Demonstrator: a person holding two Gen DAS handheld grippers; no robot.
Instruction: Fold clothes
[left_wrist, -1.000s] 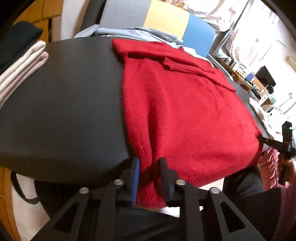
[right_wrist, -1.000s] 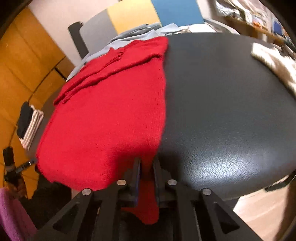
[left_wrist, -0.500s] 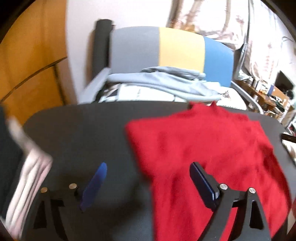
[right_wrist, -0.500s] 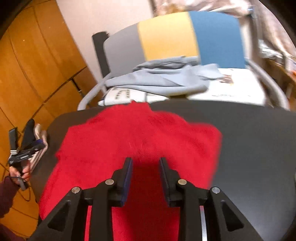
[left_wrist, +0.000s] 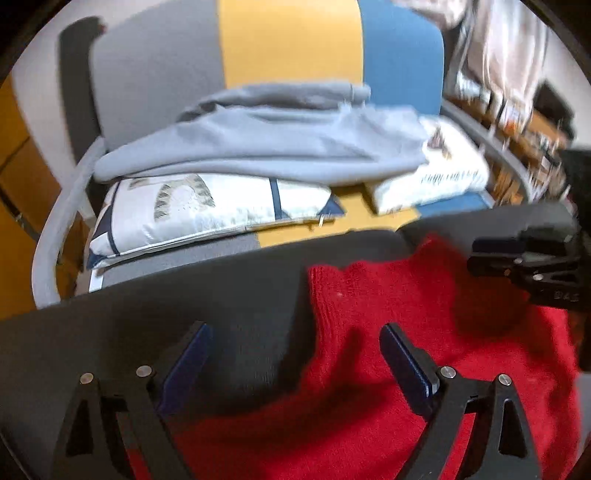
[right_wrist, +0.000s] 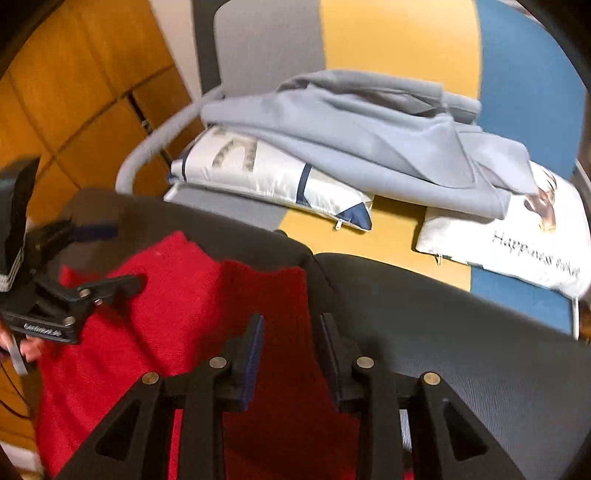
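The red sweater (left_wrist: 406, 350) lies under both grippers' released jaws (right narrower), ungripped.

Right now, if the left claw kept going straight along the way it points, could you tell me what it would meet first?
Most likely the red sweater lying on the black table, near its left edge. The left claw is open with nothing between its fingers, though blur leaves the depth uncertain.

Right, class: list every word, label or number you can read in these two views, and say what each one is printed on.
"Happiness" then a blurred word: white cushion on the chair seat.
Raised lettering on the left gripper body, right wrist view: too blurred to read.
Marking on the right gripper body, left wrist view: roughly "D4", unclear.
Red sweater: no text.
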